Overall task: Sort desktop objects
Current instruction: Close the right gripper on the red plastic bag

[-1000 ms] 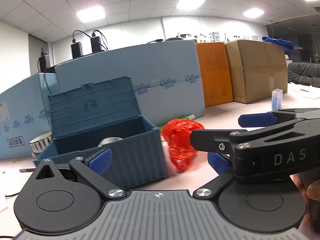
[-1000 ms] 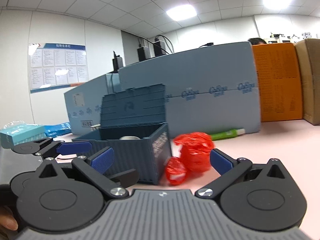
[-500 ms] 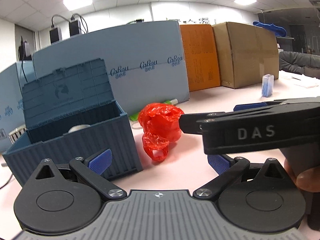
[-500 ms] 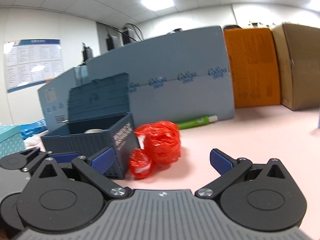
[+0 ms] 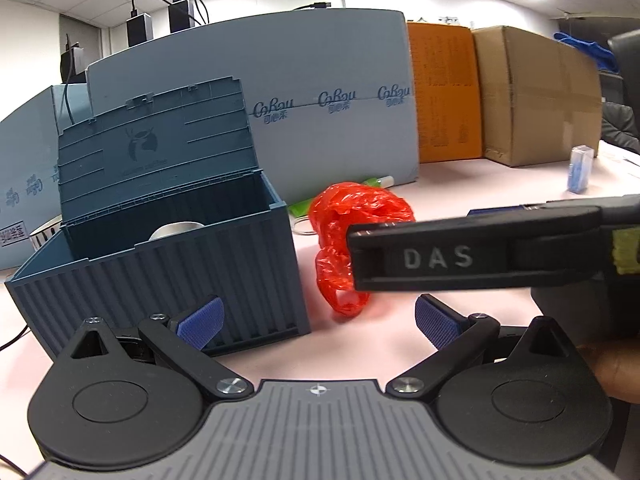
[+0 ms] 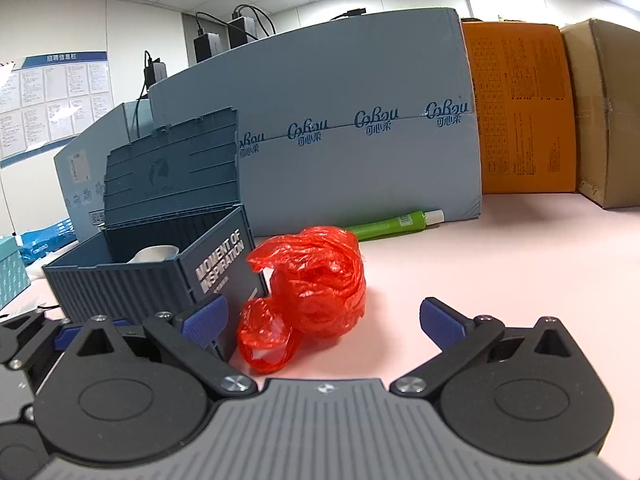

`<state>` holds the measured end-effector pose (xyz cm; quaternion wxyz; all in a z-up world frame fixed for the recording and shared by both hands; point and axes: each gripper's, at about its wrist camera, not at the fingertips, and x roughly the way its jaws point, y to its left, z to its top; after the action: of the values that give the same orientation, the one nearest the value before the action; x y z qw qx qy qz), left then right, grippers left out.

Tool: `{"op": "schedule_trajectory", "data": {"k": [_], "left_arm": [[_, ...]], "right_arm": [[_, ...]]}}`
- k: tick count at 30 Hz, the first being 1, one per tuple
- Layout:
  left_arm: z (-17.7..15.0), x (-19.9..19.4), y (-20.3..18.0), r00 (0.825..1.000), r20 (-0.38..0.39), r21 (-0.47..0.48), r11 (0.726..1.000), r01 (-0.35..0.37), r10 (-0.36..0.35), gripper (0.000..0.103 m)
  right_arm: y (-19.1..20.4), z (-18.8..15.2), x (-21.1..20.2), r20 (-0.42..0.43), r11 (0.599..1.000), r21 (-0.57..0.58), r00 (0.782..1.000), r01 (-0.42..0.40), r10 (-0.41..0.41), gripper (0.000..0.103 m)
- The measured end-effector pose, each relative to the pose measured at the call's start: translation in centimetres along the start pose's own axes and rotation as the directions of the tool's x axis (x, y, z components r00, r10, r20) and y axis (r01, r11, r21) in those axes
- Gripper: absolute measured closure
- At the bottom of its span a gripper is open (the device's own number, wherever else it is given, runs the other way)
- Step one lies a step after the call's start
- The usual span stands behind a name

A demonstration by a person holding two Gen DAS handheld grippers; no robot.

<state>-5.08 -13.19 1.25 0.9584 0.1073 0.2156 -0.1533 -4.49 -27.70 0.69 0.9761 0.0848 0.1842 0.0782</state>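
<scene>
Working from the pink table [image 6: 500, 248] inward, I see the open blue storage box [image 6: 132, 284] near its back edge, with the crumpled red plastic bag [image 6: 316, 284] touching the box's right end wall. My right gripper [image 6: 322, 316] is nearer, spread wide and empty, the bag dead ahead between its fingers. My left gripper [image 5: 316, 320], equally wide and empty, faces the box's corner with the bag just right of centre.

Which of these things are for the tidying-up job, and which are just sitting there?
For the job:
- red plastic bag
- open blue storage box
- green tube
- right gripper, left gripper, both open

Just sitting there:
- big blue cartons
- orange box
- brown cardboard box
</scene>
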Motion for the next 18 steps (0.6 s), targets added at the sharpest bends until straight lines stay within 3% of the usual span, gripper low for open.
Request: {"op": "schedule_trajectory", "data": {"k": [9, 10, 11, 12, 14, 18], "left_arm": [[0.0, 0.6, 0.7, 0.999, -0.034, -0.035, 0.999, 0.015, -0.016, 0.001], [0.0, 0.6, 0.8, 0.999, -0.037, -0.042, 0.999, 0.019, -0.021, 0.001], [-0.1, 0.7, 0.9, 0.999, -0.039, -0.048, 0.999, 0.022, -0.024, 0.001], [-0.1, 0.7, 1.0, 0.999, -0.039, -0.052, 0.998, 0.024, -0.026, 0.001], [-0.1, 0.7, 1.1, 0.999, -0.041, -0.064, 0.998, 0.030, -0.033, 0.001], [-0.2, 0.9, 1.4, 0.998, -0.058, -0.085, 0.996, 0.031, -0.036, 0.001]], "right_arm": [[-0.4, 1.0, 3.0, -0.039, 1.000, 0.017, 0.999, -0.005, 0.005, 0.002], [-0.5, 1.0, 3.0, -0.038, 1.000, 0.022, 0.999, -0.013, 0.014, 0.014], [-0.6, 1.0, 3.2, -0.048, 0.999, 0.026, 0.999, -0.021, 0.022, 0.032], [-0.7, 0.9, 3.2, -0.058, 0.999, 0.032, 0.998, -0.016, 0.018, 0.040], [-1.0, 0.9, 3.3, -0.069, 0.999, 0.049, 0.998, -0.009, 0.012, 0.048], [-1.6, 0.7, 2.6, -0.070, 0.996, 0.090, 0.997, -0.017, 0.024, 0.054]]}}
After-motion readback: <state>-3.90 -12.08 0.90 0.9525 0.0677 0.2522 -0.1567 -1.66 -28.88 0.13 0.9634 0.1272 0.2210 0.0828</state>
